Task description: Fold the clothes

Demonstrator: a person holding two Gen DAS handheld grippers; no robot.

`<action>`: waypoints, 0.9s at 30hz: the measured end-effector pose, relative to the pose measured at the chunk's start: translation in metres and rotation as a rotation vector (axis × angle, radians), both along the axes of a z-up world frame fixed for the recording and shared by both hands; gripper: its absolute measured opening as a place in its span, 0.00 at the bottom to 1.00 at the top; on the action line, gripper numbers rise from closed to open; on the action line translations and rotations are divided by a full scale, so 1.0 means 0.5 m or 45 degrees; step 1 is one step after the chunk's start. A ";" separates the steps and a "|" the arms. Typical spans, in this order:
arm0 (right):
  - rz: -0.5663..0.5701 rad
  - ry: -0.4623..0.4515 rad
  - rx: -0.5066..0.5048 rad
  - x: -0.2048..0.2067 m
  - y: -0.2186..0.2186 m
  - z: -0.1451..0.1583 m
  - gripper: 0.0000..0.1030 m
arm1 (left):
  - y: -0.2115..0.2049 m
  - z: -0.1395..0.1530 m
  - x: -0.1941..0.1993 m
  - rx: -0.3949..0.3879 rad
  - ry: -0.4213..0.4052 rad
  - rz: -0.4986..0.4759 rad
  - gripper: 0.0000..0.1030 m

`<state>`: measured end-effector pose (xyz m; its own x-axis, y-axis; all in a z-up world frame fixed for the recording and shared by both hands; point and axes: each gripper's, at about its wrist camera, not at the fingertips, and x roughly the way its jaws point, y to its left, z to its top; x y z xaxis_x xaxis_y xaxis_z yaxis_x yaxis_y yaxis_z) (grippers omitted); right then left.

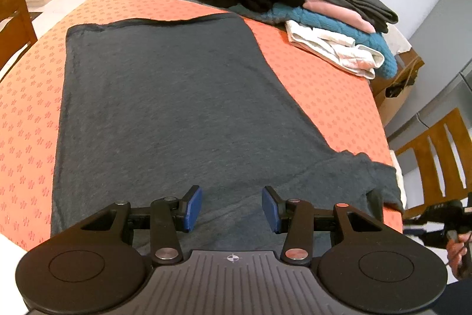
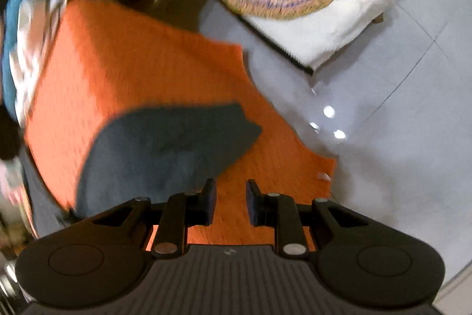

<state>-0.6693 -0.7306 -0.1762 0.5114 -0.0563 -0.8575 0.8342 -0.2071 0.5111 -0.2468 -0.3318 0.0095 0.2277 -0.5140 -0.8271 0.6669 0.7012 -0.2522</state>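
Grey T-shirt (image 1: 165,108) lies flat on our worktop (image 1: 318,84), its right sleeve (image 2: 165,143) unfolded; folded clothes (image 1: 333,28) sit far right. Our left gripper (image 1: 232,207) and right gripper (image 2: 231,204) are parted, empty. We judge folding barely begun.

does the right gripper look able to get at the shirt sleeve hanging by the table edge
Probably yes. The right gripper is open and empty, just beside the dark grey shirt's sleeve, which lies flat and uncovered on the orange tablecloth. Nothing sits between them, though the right wrist view is blurred.
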 end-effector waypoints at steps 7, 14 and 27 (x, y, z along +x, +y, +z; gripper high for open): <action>-0.557 -0.250 0.182 -0.065 0.026 -0.059 0.31 | -0.010 0.010 -0.004 0.001 -0.015 -0.011 0.47; -0.813 -0.442 0.387 -0.043 0.092 -0.129 0.37 | -0.017 0.016 -0.005 0.003 -0.026 -0.011 0.47; -0.927 -0.527 0.219 -0.010 0.087 -0.115 0.02 | -0.014 0.017 -0.006 -0.002 -0.038 -0.002 0.47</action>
